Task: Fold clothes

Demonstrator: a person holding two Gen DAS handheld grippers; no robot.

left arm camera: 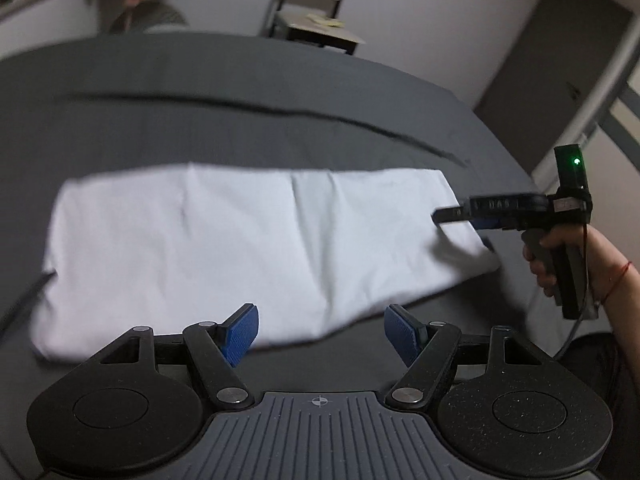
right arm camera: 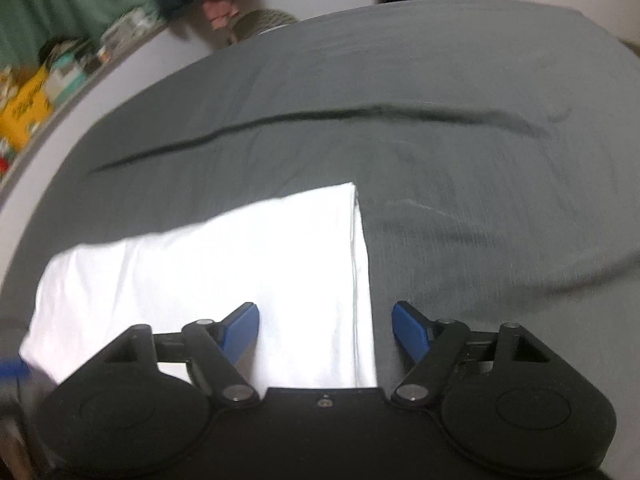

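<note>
A white garment (left arm camera: 248, 248) lies flat as a long folded strip on a dark grey bed sheet (left arm camera: 240, 100). My left gripper (left arm camera: 320, 334) hovers open at the strip's near edge, blue pads apart with nothing between them. The right gripper (left arm camera: 460, 220) shows in the left wrist view at the strip's right end, held by a hand (left arm camera: 560, 256). In the right wrist view the right gripper (right arm camera: 325, 330) stands open over the hemmed end of the white garment (right arm camera: 224, 280), its fingers straddling the hem edge.
A long crease runs across the grey sheet (right arm camera: 440, 160) beyond the garment. A person (left arm camera: 144, 4) sits past the far side of the bed. A small table (left arm camera: 320, 28) stands behind the bed, a door (left arm camera: 560, 60) at right, cluttered shelves (right arm camera: 36, 92) at left.
</note>
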